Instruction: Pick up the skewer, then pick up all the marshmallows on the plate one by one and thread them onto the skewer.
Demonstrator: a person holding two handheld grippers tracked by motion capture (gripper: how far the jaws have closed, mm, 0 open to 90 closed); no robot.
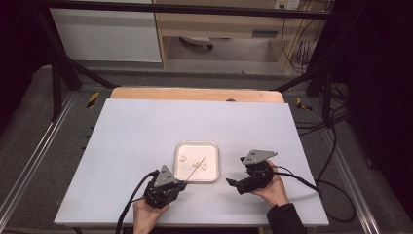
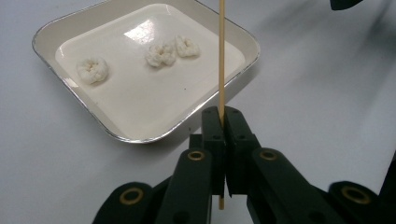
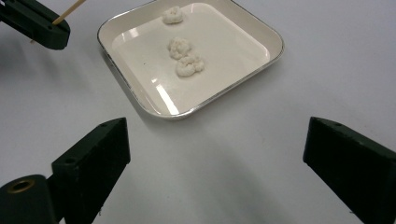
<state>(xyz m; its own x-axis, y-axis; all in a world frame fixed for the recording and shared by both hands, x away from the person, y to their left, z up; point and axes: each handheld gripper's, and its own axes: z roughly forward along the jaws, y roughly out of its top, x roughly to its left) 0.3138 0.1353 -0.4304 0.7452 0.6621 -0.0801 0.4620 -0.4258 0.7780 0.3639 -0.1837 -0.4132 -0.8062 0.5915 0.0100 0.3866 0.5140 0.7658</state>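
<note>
A white square tray [image 1: 187,171] lies near the table's front, with three white puffy pieces in it [image 2: 92,70] [image 2: 160,54] [image 2: 187,46]. My left gripper [image 2: 221,112] is shut on a thin wooden skewer [image 2: 221,56], which slants over the tray's near corner toward the pieces. From above, the left gripper [image 1: 181,185] sits at the tray's front left corner and the skewer [image 1: 197,167] reaches over the tray. My right gripper [image 3: 217,135] stands open just right of the tray [image 3: 233,46], nothing between its jaws; the high view shows the right gripper [image 1: 235,170] beside the tray's right rim.
The white tabletop [image 1: 136,136] spreads wide around the tray, with a wooden strip [image 1: 195,93] along its far edge. Black frame bars and cables [image 1: 321,126] run beside the table on the right.
</note>
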